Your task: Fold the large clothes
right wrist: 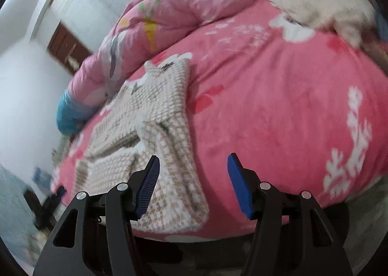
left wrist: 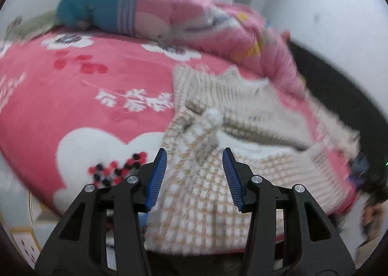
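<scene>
A beige and white checked knit sweater [left wrist: 213, 184] lies spread on a pink flowered blanket [left wrist: 72, 87], its hem at the bed's near edge. My left gripper [left wrist: 194, 157] is open, its blue pads [left wrist: 157, 179] over the sweater's lower part, holding nothing. In the right wrist view the sweater [right wrist: 155, 116] lies to the left on the blanket [right wrist: 278, 106]. My right gripper [right wrist: 193, 162] is open and empty above the sweater's near right corner and the blanket. Both views are motion-blurred.
A rolled pink quilt with a blue end [left wrist: 150, 9] lies along the far side of the bed, also in the right wrist view [right wrist: 155, 14]. A fluffy white garment [right wrist: 322, 7] lies at the far right. White walls and a brown door [right wrist: 65, 45] stand beyond.
</scene>
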Tool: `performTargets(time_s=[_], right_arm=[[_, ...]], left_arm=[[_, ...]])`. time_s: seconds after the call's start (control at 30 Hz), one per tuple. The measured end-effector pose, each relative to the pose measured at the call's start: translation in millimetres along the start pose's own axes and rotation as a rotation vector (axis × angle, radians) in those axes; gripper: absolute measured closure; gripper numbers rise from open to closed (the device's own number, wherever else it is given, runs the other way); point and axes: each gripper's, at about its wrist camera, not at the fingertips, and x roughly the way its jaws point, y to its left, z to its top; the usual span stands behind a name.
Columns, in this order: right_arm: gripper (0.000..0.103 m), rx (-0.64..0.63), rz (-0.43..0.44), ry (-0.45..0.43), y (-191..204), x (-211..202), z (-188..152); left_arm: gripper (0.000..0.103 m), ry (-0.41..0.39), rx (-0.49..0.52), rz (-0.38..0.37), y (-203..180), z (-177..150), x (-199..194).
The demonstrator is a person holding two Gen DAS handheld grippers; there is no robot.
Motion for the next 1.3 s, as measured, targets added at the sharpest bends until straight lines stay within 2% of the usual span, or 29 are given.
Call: performTargets(time_s=[0.1,0.17,0.27,0.33,0.37,0.4,0.43,0.53,0.6,0.7,0.77,0.83,0.9,0.97,1.03,1.07,1.1,1.17,1.23,1.27,1.3], right_arm=[[0.046,-0.147,-0.039,0.035,38.8,30.2,7.1],[0.046,-0.231,-0.084,0.033,59.4,47.5,11.6],[0.048,-0.281,-0.084,0.041,75.8,77.3,21.9],[0.071,-0.29,-0.099,0.052,78.2,91.4,26.9],[0.092,-0.278,-0.097,0.055,77.4,95.6,29.7],[0.096,-0.264,-0.076,0.047,77.3,94.4,31.5],[0.096,-0.252,-0.042,0.011,77.7,85.3,33.5],[0.096,-0.214,-0.023,-0.088,75.4,58.8,37.5],[0.096,-0.181,-0.027,-0.12,69.6,55.2,42.0],[0.097,-0.115,-0.048,-0.1,47.9,75.7,46.0],[0.099,-0.123,-0.16,-0.09,38.7,97.9,45.1],[0.099,-0.088,-0.195,-0.043,25.5,114.3,44.5],[0.099,-0.025,-0.157,-0.02,15.5,112.6,43.2],[0.099,-0.021,-0.12,-0.036,18.2,97.5,43.3],[0.097,-0.038,-0.109,-0.054,24.5,81.6,41.9],[0.091,-0.054,-0.095,-0.067,30.9,69.6,41.4],[0.076,-0.069,-0.078,-0.08,36.3,60.5,41.7],[0.055,-0.122,-0.019,-0.102,57.0,42.9,37.5],[0.051,-0.187,0.052,-0.062,80.3,40.9,27.1],[0.048,-0.215,0.081,-0.019,90.8,48.3,22.8],[0.045,-0.235,0.103,0.024,100.4,57.0,17.5]], left_arm=[[0.06,0.057,0.065,0.057,-14.0,7.6,31.6],[0.069,0.06,0.102,0.095,-18.9,10.9,43.3],[0.082,0.088,0.129,0.125,-19.3,18.8,63.7],[0.09,0.102,0.113,0.105,-15.2,20.8,68.3],[0.091,0.095,0.113,0.097,-13.3,21.6,66.9],[0.093,0.084,0.115,0.084,-13.2,22.1,64.0],[0.094,0.064,0.112,0.067,-12.9,23.2,57.9],[0.094,-0.028,0.061,0.014,-4.8,31.1,32.0],[0.094,-0.041,0.004,-0.012,7.2,37.5,27.2],[0.094,0.029,-0.046,-0.006,21.6,36.2,55.3],[0.094,0.066,-0.049,0.022,25.3,29.0,75.7],[0.092,0.076,-0.044,0.041,27.5,21.5,88.8],[0.089,0.067,-0.049,0.039,27.6,20.5,86.0],[0.085,0.054,-0.047,0.034,27.6,21.8,76.9],[0.064,0.013,-0.03,0.071,26.8,22.0,60.7],[0.064,-0.022,-0.018,0.074,24.4,22.1,47.7],[0.064,-0.045,-0.008,0.065,22.0,23.2,38.4],[0.064,-0.083,0.026,0.012,12.2,24.0,15.8],[0.057,-0.065,0.042,-0.08,2.1,22.7,8.5],[0.057,-0.034,0.043,-0.123,-5.1,20.5,10.2],[0.057,0.031,0.039,-0.16,-14.0,15.0,19.3]])
